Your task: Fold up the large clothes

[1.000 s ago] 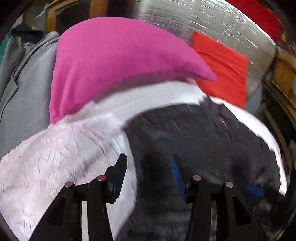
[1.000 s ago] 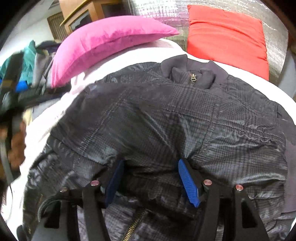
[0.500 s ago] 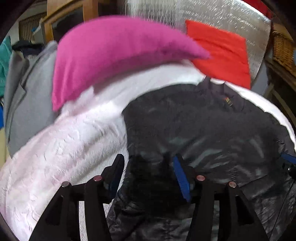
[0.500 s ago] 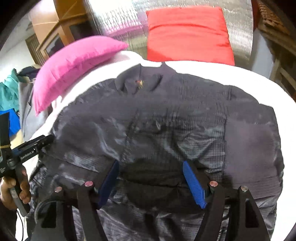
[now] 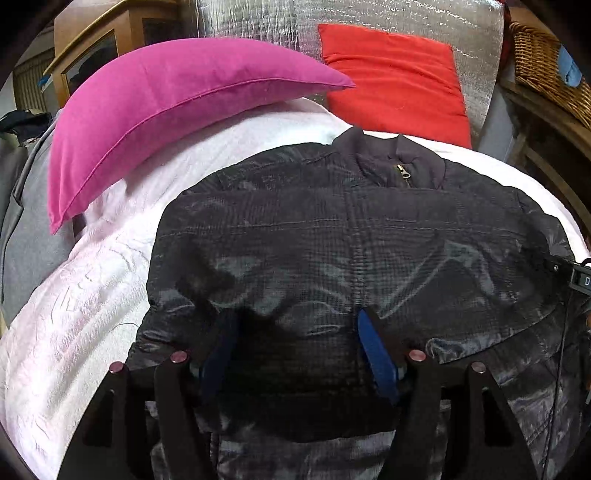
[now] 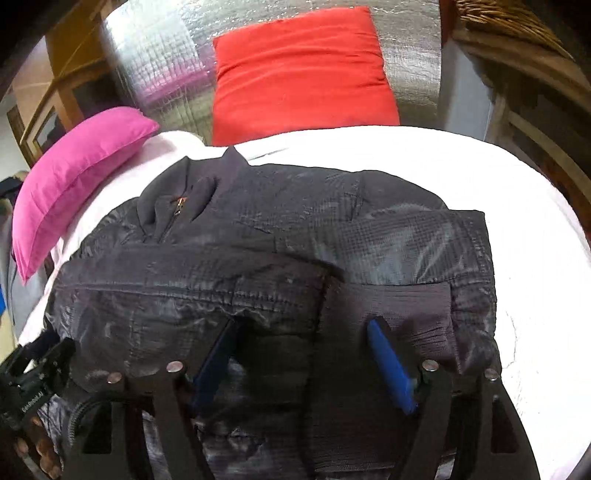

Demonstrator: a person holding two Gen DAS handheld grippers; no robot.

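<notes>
Both the left gripper [image 5: 295, 350] and right gripper [image 6: 301, 354] are opening, pinching nothing, over the jacket [image 5: 351, 240], laid flat on the bed [image 5: 92, 295] for folding.

White textured bedcover [image 5: 85, 280] spread over a bed. Pink pillow [image 5: 177, 107] at far left, red pillow [image 6: 299, 70] upright against a silver quilted foil panel [image 5: 369, 18]. Wooden cabinet [image 5: 96, 48] with glass doors behind the pink pillow. Wicker basket [image 5: 543, 59] on wooden furniture at right. Grey garment [image 5: 26, 206] beside the bed, left. Soft, even light.
</notes>
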